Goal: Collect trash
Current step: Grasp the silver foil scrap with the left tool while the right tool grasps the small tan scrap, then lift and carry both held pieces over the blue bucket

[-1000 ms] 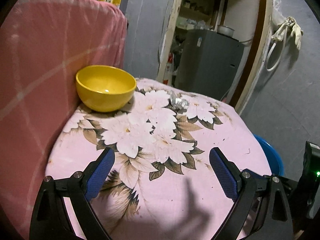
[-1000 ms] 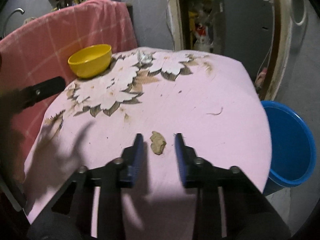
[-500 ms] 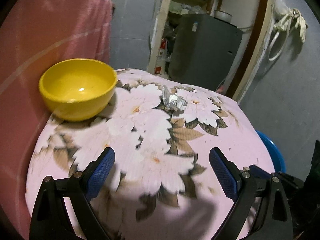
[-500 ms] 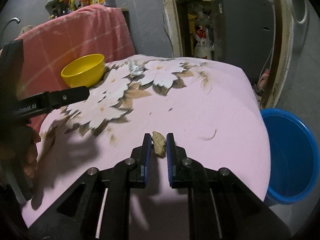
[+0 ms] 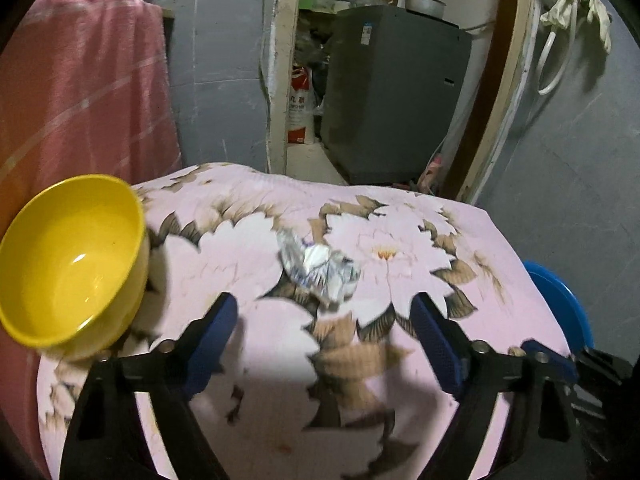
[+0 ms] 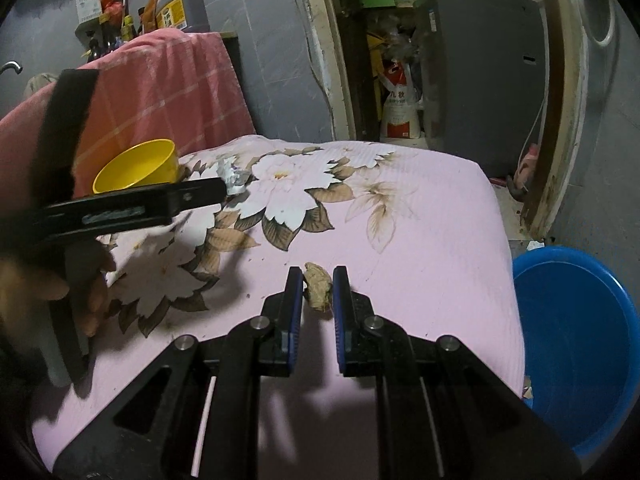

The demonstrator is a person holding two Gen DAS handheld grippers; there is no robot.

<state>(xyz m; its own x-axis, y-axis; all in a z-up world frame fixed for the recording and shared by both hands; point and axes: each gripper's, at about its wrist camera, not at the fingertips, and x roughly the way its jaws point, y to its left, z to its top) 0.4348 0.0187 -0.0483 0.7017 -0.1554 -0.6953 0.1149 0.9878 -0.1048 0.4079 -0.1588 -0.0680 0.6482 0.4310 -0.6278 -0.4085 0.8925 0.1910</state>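
- While one second ago the left gripper (image 5: 324, 320) stood over the near flowers of the pink cloth (image 5: 400, 432), it is now close to the crumpled foil (image 5: 320, 268), which lies just ahead between the blue fingers (image 5: 212, 332), at 12 o'clock; the jaws have just been closing a little but are apart, and the pads do not touch the foil.
- The right gripper (image 6: 316, 292), apart around the brown scrap (image 6: 318, 290) one second ago, is now clamped on it, above the cloth.
- The yellow bowl (image 5: 72, 264), earlier farther ahead, is now near, at 9 o'clock of the left gripper, beside the red towel (image 5: 80, 80).
- The blue basin (image 6: 576, 344) stands on the floor at 3 o'clock of the right gripper, beyond the cloth edge.
- From the right wrist view, the left gripper's black arm crosses before the bowl and hides part of the foil.
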